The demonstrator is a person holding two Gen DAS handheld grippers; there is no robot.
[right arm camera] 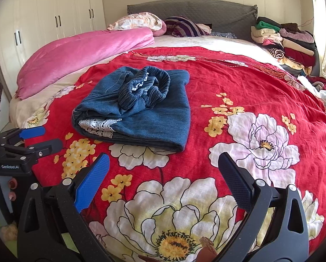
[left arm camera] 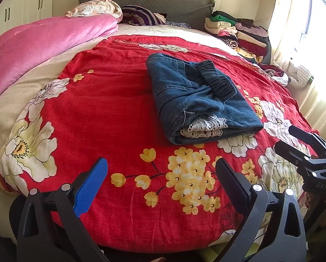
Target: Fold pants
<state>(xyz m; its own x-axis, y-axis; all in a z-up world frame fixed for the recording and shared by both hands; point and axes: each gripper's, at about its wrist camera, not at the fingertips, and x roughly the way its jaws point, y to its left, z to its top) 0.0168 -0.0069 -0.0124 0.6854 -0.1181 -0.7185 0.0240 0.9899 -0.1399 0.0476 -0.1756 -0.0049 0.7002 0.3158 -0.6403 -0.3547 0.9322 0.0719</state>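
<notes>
A pair of blue denim pants (left arm camera: 197, 100) lies folded into a compact bundle on the red floral bedspread (left arm camera: 110, 113), with the gathered waistband on top and white lace trim at the near end. It also shows in the right wrist view (right arm camera: 138, 111). My left gripper (left arm camera: 161, 174) is open and empty, held back over the near edge of the bed, apart from the pants. My right gripper (right arm camera: 164, 172) is open and empty too, to the right of the pants. Each gripper shows in the other's view: the right one (left arm camera: 294, 142), the left one (right arm camera: 42, 137).
A pink quilt (left arm camera: 42, 41) lies along the left side of the bed. Pillows (left arm camera: 138, 15) rest by the grey headboard. A stack of folded clothes (left arm camera: 237, 30) sits at the far right corner. White wardrobes (right arm camera: 53, 19) stand at left, a curtained window (left arm camera: 304, 32) at right.
</notes>
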